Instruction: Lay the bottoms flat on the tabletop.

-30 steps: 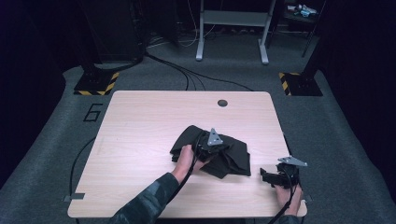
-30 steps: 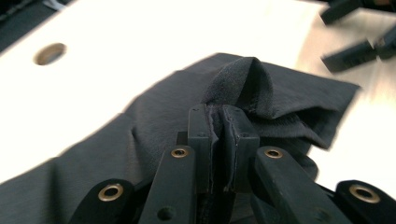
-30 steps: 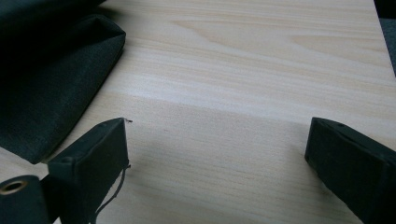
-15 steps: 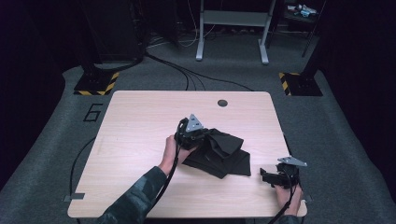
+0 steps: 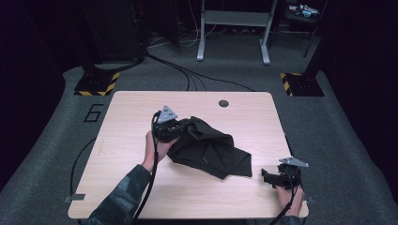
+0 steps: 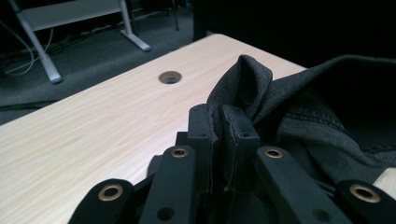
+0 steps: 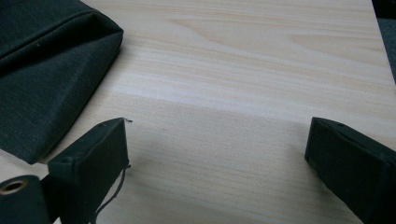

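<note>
Black garment [image 5: 211, 150] lies crumpled mid-table, its near corner just beside your right gripper [image 5: 267, 177], which rests at the table's [image 5: 141, 187] near right edge with jaws spread wide on nothing, where it was a second ago. Farther in, your left gripper [image 5: 180, 126] has its jaws clamped on a fold of the cloth [image 6: 243, 88]. Since a second ago that hand has carried the fold leftward and away from you, stretching the garment out toward the cable hole [image 5: 223, 103].
</note>
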A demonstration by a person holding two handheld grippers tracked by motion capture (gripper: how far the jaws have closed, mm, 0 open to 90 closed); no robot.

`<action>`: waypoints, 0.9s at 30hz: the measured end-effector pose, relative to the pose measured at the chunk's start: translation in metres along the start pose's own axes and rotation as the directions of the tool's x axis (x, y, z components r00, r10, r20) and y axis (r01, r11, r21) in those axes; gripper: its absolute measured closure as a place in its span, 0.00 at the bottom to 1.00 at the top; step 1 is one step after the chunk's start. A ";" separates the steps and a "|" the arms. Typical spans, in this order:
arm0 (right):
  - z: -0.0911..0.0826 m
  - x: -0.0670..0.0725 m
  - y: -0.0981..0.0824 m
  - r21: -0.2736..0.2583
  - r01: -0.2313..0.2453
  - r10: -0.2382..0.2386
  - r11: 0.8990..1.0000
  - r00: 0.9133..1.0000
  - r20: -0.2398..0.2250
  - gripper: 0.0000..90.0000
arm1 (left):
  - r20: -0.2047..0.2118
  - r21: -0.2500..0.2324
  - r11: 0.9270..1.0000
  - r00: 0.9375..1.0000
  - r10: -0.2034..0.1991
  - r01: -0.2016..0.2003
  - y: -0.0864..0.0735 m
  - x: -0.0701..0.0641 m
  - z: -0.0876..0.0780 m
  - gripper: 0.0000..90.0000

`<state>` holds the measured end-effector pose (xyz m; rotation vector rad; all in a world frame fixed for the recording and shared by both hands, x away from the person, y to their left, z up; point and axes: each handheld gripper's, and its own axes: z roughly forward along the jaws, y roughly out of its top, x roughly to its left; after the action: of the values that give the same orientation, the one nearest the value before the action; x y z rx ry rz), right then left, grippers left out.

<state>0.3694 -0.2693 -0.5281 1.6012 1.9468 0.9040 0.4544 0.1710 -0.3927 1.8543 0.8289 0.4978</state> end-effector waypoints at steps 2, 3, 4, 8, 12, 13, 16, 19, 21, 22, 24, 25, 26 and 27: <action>0.000 0.000 0.000 0.001 -0.003 0.003 1.000 1.000 -0.001 0.06 | -0.018 -0.011 0.999 0.999 -0.042 0.041 -0.006 0.015 -0.010 0.92; 0.000 -0.001 0.000 -0.001 -0.005 0.005 1.000 1.000 0.001 0.06 | -0.021 -0.016 0.998 0.998 -0.059 0.059 -0.008 0.020 -0.013 0.92; 0.000 -0.001 0.000 0.000 -0.004 0.004 1.000 1.000 0.002 0.06 | -0.035 -0.020 0.997 0.996 -0.081 0.080 -0.012 0.027 -0.017 0.92; 0.000 0.000 0.000 0.002 0.002 -0.002 1.000 1.000 0.005 0.06 | -0.068 -0.026 0.983 0.980 -0.185 0.183 -0.030 0.061 -0.032 0.91; 0.001 0.001 0.000 0.007 0.009 -0.009 1.000 1.000 0.009 0.06 | -0.107 -0.035 0.945 0.939 -0.328 0.326 -0.054 0.093 -0.041 0.91; 0.001 0.001 0.000 0.007 0.013 -0.013 1.000 1.000 0.009 0.06 | -0.115 -0.029 0.930 0.923 -0.367 0.366 -0.061 0.101 -0.042 0.91; 0.001 0.003 0.001 0.017 0.021 -0.021 1.000 1.000 0.016 0.05 | -0.180 0.013 0.907 0.893 -0.411 0.420 -0.082 0.122 -0.041 0.89; 0.001 0.003 0.001 0.017 0.020 -0.020 1.000 1.000 0.010 0.05 | -0.257 0.036 0.885 0.860 -0.441 0.465 -0.101 0.135 -0.039 0.86; 0.001 0.002 0.001 0.017 0.015 -0.015 1.000 1.000 0.005 0.05 | -0.299 0.080 0.886 0.859 -0.415 0.457 -0.111 0.142 -0.041 0.81; 0.001 0.001 0.003 0.025 0.009 -0.009 1.000 1.000 -0.004 0.03 | -0.309 0.084 0.882 0.853 -0.420 0.464 -0.114 0.145 -0.043 0.71; 0.001 0.001 0.004 0.033 0.000 -0.001 0.999 1.000 0.003 0.03 | -0.357 0.097 0.880 0.842 -0.404 0.464 -0.126 0.152 -0.051 0.67; 0.002 0.002 0.005 0.044 0.006 -0.006 0.999 1.000 -0.002 0.02 | -0.367 0.113 0.877 0.840 -0.400 0.467 -0.130 0.154 -0.054 0.59; 0.001 0.004 0.006 0.049 -0.001 0.001 0.999 1.000 0.002 0.02 | -0.377 0.112 0.876 0.836 -0.399 0.469 -0.132 0.154 -0.056 0.55; -0.001 0.007 0.009 0.044 -0.001 0.001 0.999 1.000 -0.007 0.02 | -0.389 0.116 0.878 0.835 -0.390 0.464 -0.135 0.155 -0.060 0.50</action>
<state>0.3730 -0.2617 -0.5201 1.6261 1.9834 0.8740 0.4771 0.3575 -0.4950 1.7049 1.5559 0.4744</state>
